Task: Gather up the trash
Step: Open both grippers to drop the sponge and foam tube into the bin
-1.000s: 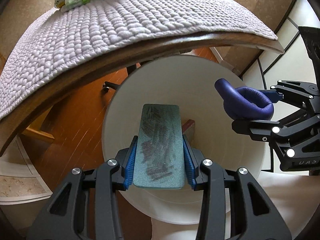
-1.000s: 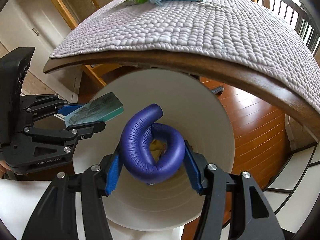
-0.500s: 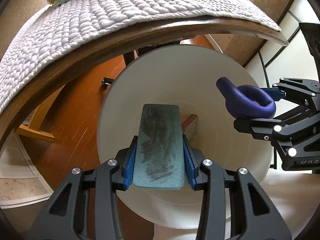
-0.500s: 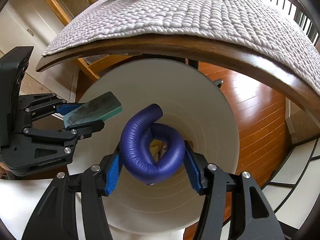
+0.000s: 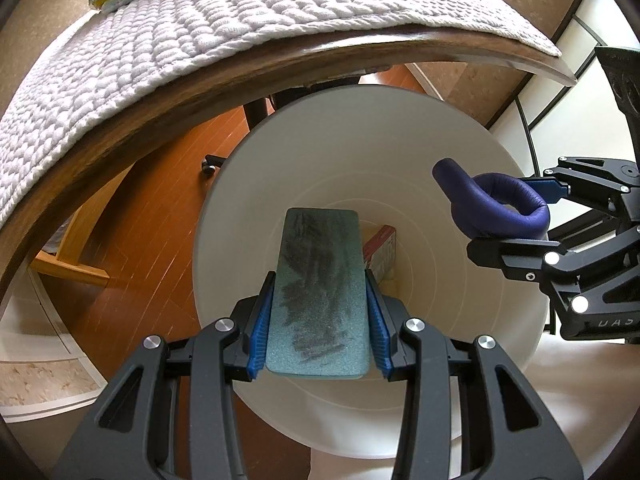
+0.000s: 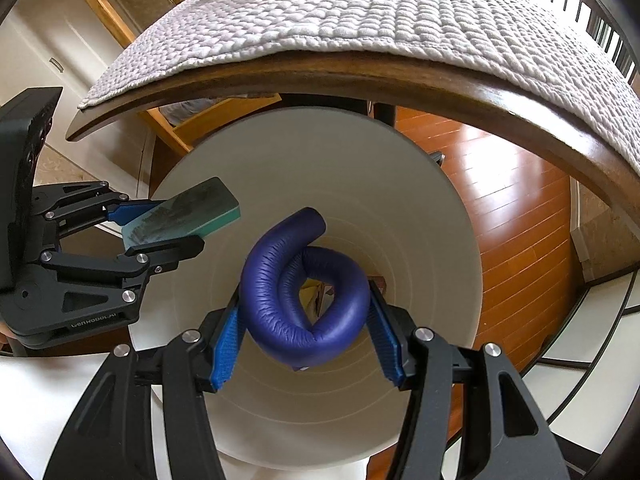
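Bright daylight, heavy fisheye, perhaps slight blur.

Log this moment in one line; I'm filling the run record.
left gripper: holds green sponge | right gripper: holds purple tube | both over white bin

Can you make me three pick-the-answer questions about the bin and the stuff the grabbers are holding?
1. Where is the green sponge?
A. On the table mat
B. Over the white bin, between the fingers of the left gripper
C. On the wooden floor

2. What colour is the twisted foam tube?
A. Dark blue-purple
B. Yellow
C. White

3. What is the right gripper doing?
A. Hanging open with nothing
C. Resting on the table
B. Shut on the foam tube

Answers:
1 B: the left gripper clamps the sponge by its sides above the white bin.
2 A: the tube shows dark blue-purple in both views.
3 B: its blue fingers press the tube's sides above the bin.
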The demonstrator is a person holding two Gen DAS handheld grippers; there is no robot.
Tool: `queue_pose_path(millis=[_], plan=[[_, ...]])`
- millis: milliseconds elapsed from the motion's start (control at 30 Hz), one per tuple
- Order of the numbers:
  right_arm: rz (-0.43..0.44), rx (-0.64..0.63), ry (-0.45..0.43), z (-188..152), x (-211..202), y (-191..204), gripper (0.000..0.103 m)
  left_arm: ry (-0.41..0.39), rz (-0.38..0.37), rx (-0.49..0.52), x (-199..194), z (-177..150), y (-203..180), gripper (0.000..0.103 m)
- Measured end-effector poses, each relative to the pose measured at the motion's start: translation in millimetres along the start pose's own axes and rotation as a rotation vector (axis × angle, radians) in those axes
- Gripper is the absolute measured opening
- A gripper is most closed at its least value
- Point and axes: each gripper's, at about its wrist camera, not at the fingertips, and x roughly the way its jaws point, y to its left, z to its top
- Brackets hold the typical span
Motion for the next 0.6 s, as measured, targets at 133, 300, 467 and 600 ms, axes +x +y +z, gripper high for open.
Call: queue_pose_path(millis=[133, 300, 467, 600], plan=[[-0.003, 0.008, -0.002, 0.8, 3.8, -2.9, 0.056, 0.002, -0.002, 0.007, -3.5, -3.2, 3.1, 0.043], [-0.003, 0.049, -0.035, -0.3, -4.2, -9.0, 0.079, -0.008, -0.030, 0.008, -7.6, -4.9, 7.9, 0.064], [-0.014, 0.061, -0.078, 3.2, -24.6, -11.2, 0.080, -0.033, -0.012, 0.029, -20.8, -5.2, 7.4, 0.072], [-0.081, 0.025, -0.190, 16.2, -64.7, -5.8, 0.094, -0.119, -0.047, 0.036, -55.8, -0.9, 11.2, 0.078]])
